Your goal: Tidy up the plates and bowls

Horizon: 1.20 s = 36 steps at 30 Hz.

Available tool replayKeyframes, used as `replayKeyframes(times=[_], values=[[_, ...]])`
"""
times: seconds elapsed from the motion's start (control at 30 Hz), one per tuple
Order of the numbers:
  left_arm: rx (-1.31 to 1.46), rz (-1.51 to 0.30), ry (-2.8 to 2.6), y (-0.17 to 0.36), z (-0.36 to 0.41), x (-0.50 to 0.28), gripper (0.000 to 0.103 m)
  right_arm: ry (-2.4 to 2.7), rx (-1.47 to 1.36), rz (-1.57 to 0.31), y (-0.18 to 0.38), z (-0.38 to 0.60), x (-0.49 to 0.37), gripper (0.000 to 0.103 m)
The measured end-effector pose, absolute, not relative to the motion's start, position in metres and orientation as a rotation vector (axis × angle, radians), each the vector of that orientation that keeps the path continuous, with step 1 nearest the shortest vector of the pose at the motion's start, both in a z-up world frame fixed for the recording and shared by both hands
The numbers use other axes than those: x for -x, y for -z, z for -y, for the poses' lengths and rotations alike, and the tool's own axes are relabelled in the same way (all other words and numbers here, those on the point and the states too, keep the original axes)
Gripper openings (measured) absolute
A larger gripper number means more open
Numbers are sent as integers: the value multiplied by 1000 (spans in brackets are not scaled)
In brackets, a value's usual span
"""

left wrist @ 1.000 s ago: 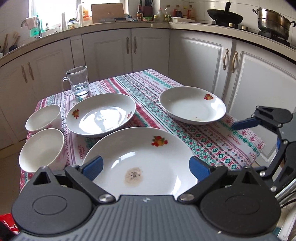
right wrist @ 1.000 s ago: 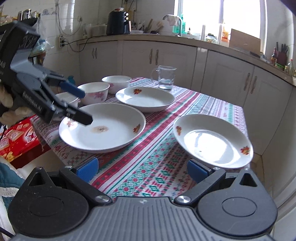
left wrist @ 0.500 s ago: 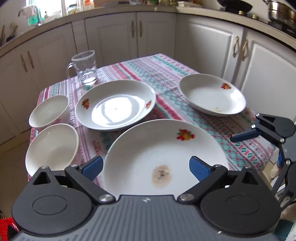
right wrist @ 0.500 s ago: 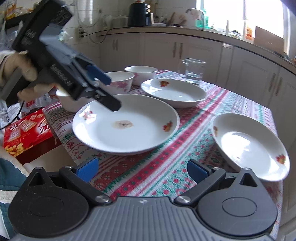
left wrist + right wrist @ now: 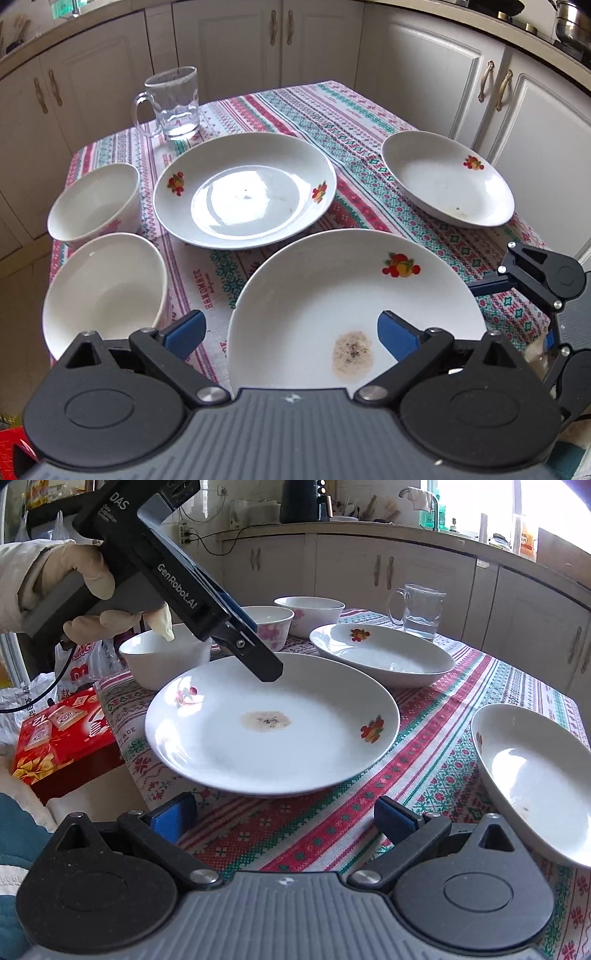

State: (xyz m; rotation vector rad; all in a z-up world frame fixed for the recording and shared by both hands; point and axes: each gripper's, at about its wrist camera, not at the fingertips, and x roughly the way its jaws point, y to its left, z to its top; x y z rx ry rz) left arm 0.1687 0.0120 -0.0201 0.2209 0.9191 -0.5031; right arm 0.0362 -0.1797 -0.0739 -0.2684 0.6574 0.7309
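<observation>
Nearest, at the table's [image 5: 369, 122] front edge: the stained plate [image 5: 354, 306], lying flat on the striped cloth, rim close to the drop, so handiest to lift first. Left gripper [image 5: 288, 332] spread wide and empty, tilted down over that plate's near-left rim, one blue pad over the white, the other over cloth beside the near bowl [image 5: 103, 291]; probably lining up to take the rim. Right gripper [image 5: 284, 818] likewise spread, gripping nothing, low over bare cloth at the front right edge, between the stained plate and the right-hand plate [image 5: 535, 775], which overhangs nothing visibly but sits hard by the right edge. Tight on the left: two bowls touching or nearly so, second bowl [image 5: 96, 203] behind. Further back, the clean plate [image 5: 243, 188] mid-table, a likely base for stacking. Far left corner: a glass mug [image 5: 173, 103] with water, well clear. Open cloth only at the far right corner.
</observation>
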Motion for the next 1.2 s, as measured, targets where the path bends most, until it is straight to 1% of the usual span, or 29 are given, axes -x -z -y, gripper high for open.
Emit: replayKeyframes(times=[0.53, 0.57, 0.73, 0.8, 0.9, 1.2], values=[[-217, -1009, 541, 32, -8, -191, 96, -743, 280, -657, 73, 174, -41, 103], [-219, -1013, 545, 33, -8, -191, 95, -748, 281, -655, 73, 172, -41, 103], [-212, -1051, 554, 38, -8, -199, 83, -778, 283, -642, 74, 170, -43, 103], [-213, -1065, 555, 40, -8, -201, 76, -784, 284, -640, 74, 170, -44, 103], [-214, -1078, 561, 42, -7, -203, 74, -790, 282, -637, 74, 169, -44, 103], [-233, -1093, 565, 43, -5, -205, 74, -807, 283, -628, 75, 167, -45, 103]])
